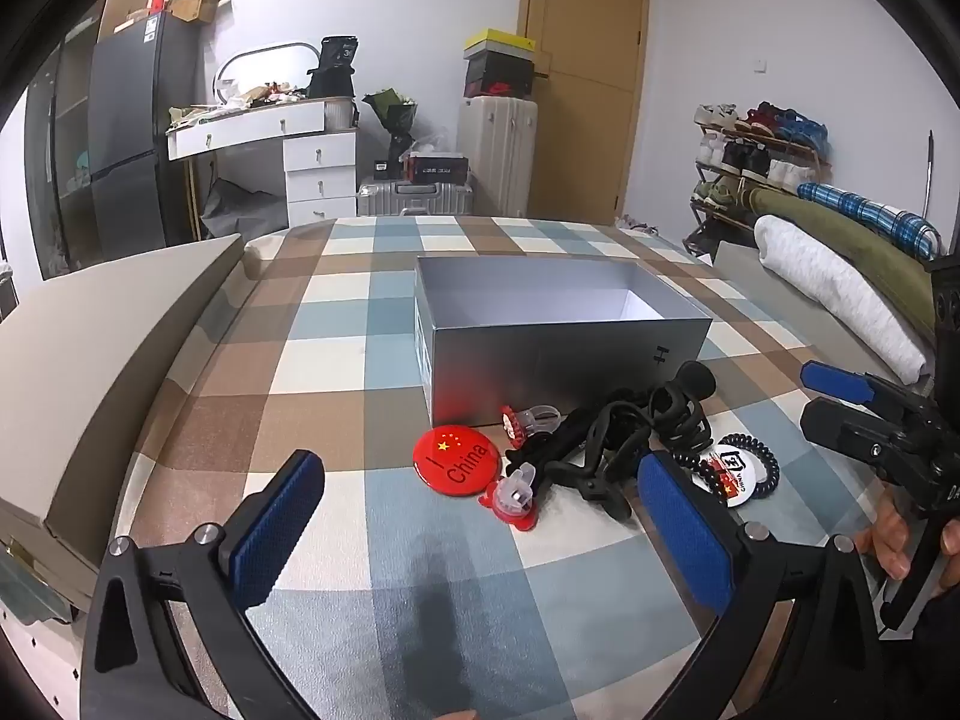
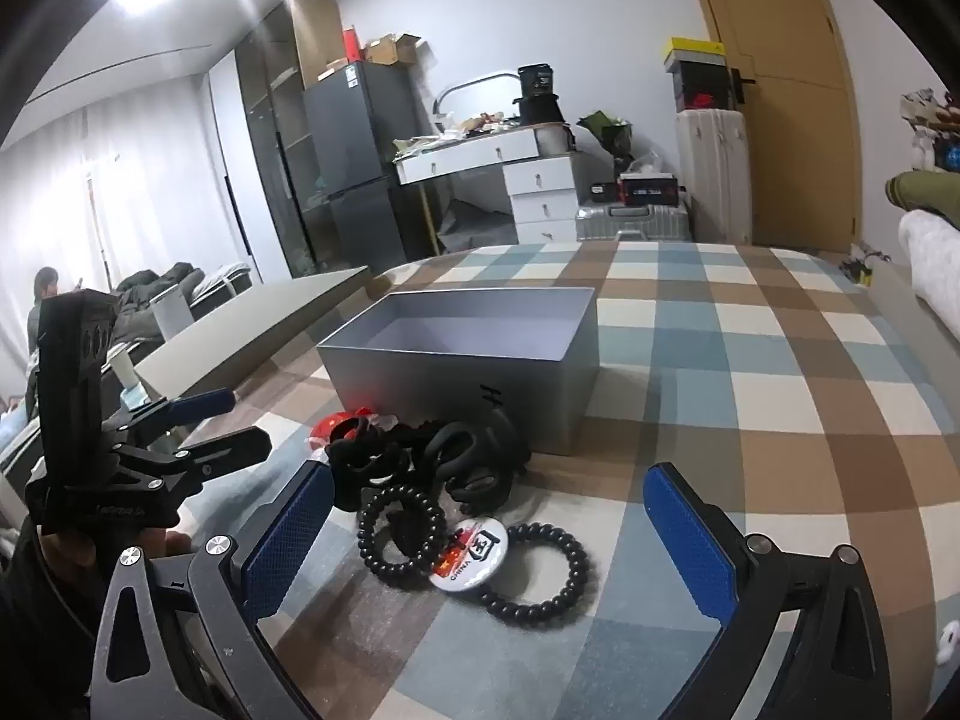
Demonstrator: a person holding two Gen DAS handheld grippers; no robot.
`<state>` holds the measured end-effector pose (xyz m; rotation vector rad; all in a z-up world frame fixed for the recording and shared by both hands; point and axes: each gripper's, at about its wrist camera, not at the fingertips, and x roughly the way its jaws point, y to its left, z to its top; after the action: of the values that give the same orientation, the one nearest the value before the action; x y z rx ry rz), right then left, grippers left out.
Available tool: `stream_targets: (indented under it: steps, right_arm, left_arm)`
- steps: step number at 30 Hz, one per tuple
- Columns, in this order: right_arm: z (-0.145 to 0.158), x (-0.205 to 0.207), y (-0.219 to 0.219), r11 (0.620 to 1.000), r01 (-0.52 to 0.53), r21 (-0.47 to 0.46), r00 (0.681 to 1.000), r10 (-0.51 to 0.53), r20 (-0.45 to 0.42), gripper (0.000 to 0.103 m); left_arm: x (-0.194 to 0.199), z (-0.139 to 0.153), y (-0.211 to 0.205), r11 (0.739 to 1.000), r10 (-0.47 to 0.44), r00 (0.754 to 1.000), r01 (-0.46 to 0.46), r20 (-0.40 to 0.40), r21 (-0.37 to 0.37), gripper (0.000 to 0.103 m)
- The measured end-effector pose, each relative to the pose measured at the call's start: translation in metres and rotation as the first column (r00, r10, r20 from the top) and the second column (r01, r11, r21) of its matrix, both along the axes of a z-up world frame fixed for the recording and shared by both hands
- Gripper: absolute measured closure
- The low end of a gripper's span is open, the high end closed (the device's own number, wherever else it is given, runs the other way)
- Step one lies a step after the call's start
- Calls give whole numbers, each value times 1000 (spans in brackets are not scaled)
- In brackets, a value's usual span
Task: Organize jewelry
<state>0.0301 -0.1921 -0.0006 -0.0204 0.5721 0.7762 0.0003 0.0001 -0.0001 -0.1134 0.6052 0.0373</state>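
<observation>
Bedroom setting: a bed covered in a blue, brown and white checked cloth (image 1: 336, 324) serves as the work surface, with a white dressing table (image 1: 282, 138), a dark refrigerator (image 1: 138, 120) and a wooden door (image 1: 588, 78) along the far wall. An open, rectangular grey cardboard box (image 1: 558, 354) stands on the cloth and is taken as the landmark; its white interior shows nothing inside from either view. All jewelry lies outside the box, just in front of its near wall. A round red badge lettered "I China" (image 1: 456, 457) lies flat near the box's front left corner as the left wrist view shows it. Close beside it are two clear plastic rings with red ornaments (image 1: 516, 498), one touching the badge's edge, the other nearer the box wall. A tangled heap of black hair clips and ties (image 1: 624, 432) sits against the box front. Further from the box lie a white round badge with a red flag mark (image 2: 474, 552) and two black beaded bracelets (image 2: 540, 576), one on each side of that badge and overlapping it. Left gripper (image 1: 480, 528) hovers above the cloth in front of the pile, blue-padded fingers (image 1: 270, 534) spread wide, holding nothing. Right gripper (image 2: 489, 534) is likewise spread wide and empty, its fingers flanking the bracelets without touching them.
</observation>
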Motion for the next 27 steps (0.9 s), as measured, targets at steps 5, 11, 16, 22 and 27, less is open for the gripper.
stream_targets:
  steps: [5,11,16,22,27]
  right_arm:
    - [2,-1,-1,1000,3,13,1000,-3,-2,0]
    - [-3,2,-1,1000,2,11,1000,-2,-17,0]
    - [-4,3,1,1000,-1,2,1000,1,-21,0]
    - [-4,4,1,1000,-1,1,1000,1,-28,0]
    - [-4,4,1,1000,-2,0,1000,2,-29,0]
  left_arm:
    - [1,0,3,1000,3,1000,-3,-2,-11,1]
    - [0,1,2,1000,6,1000,-6,-2,-6,1]
    - [0,-1,3,1000,2,1000,-2,-2,-8,1]
    - [0,-1,3,1000,3,1000,-3,-2,-8,1]
    - [0,-1,3,1000,4,1000,-4,-2,-8,1]
